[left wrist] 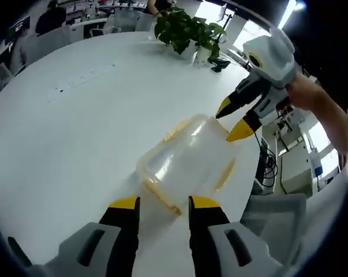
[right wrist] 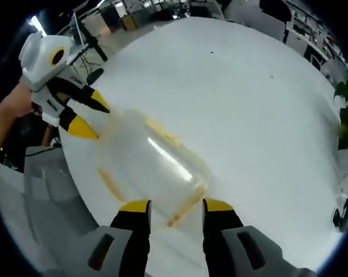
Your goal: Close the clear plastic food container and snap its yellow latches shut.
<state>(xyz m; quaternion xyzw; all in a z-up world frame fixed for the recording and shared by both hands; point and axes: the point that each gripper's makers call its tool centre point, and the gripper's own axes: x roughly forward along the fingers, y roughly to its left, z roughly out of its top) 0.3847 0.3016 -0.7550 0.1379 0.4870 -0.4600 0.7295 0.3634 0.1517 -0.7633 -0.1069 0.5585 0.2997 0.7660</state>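
Left claw [left wrist: 164,203] and right claw [right wrist: 176,206], both spread apart, flank the unlabelled clear container [left wrist: 188,158] on the white table [left wrist: 75,133].

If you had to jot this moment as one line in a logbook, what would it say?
container: lid on, on white table | left gripper: open, at one end | right gripper: open, at opposite end | latches: state unclear

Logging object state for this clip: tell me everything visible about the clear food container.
The clear plastic container is rectangular with rounded corners and yellow latches along its edges. Its lid looks to be on. It lies flat near the white table's edge, between the two grippers, both open: left gripper at one end, right gripper at the other.
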